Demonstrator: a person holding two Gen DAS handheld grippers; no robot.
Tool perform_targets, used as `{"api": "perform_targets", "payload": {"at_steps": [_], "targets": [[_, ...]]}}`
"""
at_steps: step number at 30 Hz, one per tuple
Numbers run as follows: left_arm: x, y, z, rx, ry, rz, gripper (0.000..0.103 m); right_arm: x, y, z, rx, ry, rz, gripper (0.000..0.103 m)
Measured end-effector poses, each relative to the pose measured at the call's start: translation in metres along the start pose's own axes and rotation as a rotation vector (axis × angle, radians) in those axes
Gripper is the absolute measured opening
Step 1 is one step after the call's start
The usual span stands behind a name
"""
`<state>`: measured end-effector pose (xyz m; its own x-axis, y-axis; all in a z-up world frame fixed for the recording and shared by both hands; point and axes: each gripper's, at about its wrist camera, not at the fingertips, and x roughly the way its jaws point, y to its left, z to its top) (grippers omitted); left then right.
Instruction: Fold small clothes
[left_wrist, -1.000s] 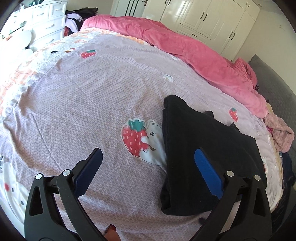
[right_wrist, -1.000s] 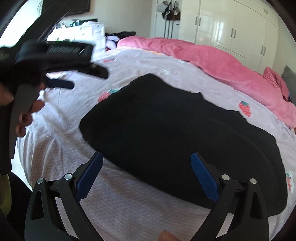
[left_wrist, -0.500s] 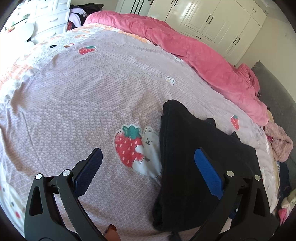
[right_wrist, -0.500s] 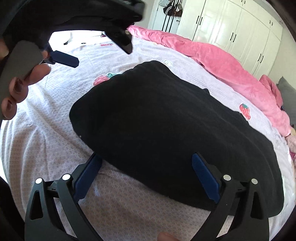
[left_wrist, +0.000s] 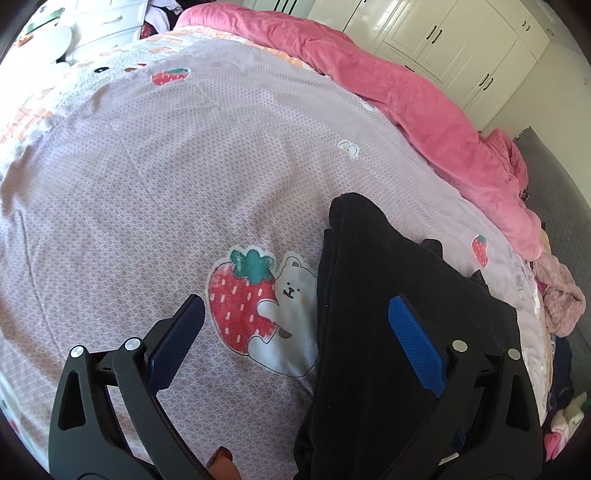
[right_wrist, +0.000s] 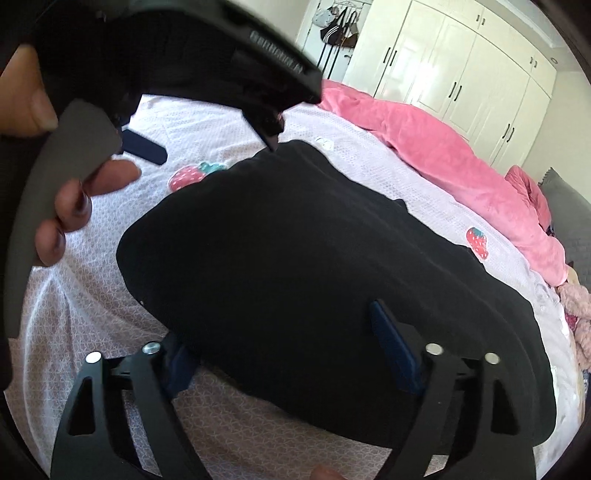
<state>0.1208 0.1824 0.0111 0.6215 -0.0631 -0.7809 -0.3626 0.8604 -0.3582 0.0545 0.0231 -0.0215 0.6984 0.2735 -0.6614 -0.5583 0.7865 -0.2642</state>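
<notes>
Black, soft knit, the garment (right_wrist: 314, 280) lies part-folded on the bed (left_wrist: 147, 184), at the near right of the lilac sheet beside the strawberry print (left_wrist: 240, 299); it looks light and limp, likely to sag and slide out of its fold unless lifted by a doubled edge. The right tool (right_wrist: 291, 350) has just been closing, its jaws now astride the near edge, the fabric between them but not visibly pinched. The left tool (left_wrist: 295, 325) stands apart and empty above the garment's left edge, the better place for it to grip.
</notes>
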Motion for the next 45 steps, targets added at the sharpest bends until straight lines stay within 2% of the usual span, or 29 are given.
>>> {"api": "perform_targets", "payload": {"at_steps": [2, 3, 7, 12, 17, 20, 22, 24, 28, 36, 45], "targets": [[0.002, -0.001, 0.0, 0.001, 0.006, -0.005, 0.093, -0.003, -0.005, 0.0, 0.018, -0.014, 0.006, 0.051], [0.002, -0.002, 0.0, 0.0, 0.01, -0.01, 0.093, -0.006, -0.007, 0.001, 0.029, -0.026, 0.024, 0.038], [0.007, -0.004, -0.001, -0.02, 0.036, -0.058, 0.093, -0.014, -0.017, 0.001, 0.078, -0.056, 0.056, 0.023], [0.011, -0.01, -0.003, -0.041, 0.069, -0.147, 0.093, -0.025, -0.036, 0.002, 0.165, -0.099, 0.122, 0.019], [0.012, -0.029, -0.008, -0.014, 0.09, -0.192, 0.092, -0.036, -0.053, -0.001, 0.237, -0.143, 0.17, 0.017], [0.015, -0.039, -0.013, -0.023, 0.112, -0.239, 0.077, -0.044, -0.06, -0.004, 0.266, -0.168, 0.186, 0.016], [0.015, -0.049, -0.016, -0.019, 0.123, -0.269, 0.061, -0.048, -0.064, -0.006, 0.276, -0.178, 0.193, 0.015], [0.014, -0.062, -0.02, -0.002, 0.121, -0.282, 0.051, -0.055, -0.07, -0.009, 0.288, -0.196, 0.194, 0.014], [0.005, -0.088, -0.025, 0.051, 0.093, -0.293, 0.036, -0.063, -0.092, -0.015, 0.332, -0.223, 0.191, 0.013], [-0.015, -0.139, -0.04, 0.15, 0.044, -0.323, 0.03, -0.087, -0.13, -0.041, 0.432, -0.293, 0.174, 0.012], [-0.02, -0.202, -0.064, 0.211, 0.041, -0.391, 0.027, -0.109, -0.17, -0.075, 0.568, -0.336, 0.12, 0.01]]}}
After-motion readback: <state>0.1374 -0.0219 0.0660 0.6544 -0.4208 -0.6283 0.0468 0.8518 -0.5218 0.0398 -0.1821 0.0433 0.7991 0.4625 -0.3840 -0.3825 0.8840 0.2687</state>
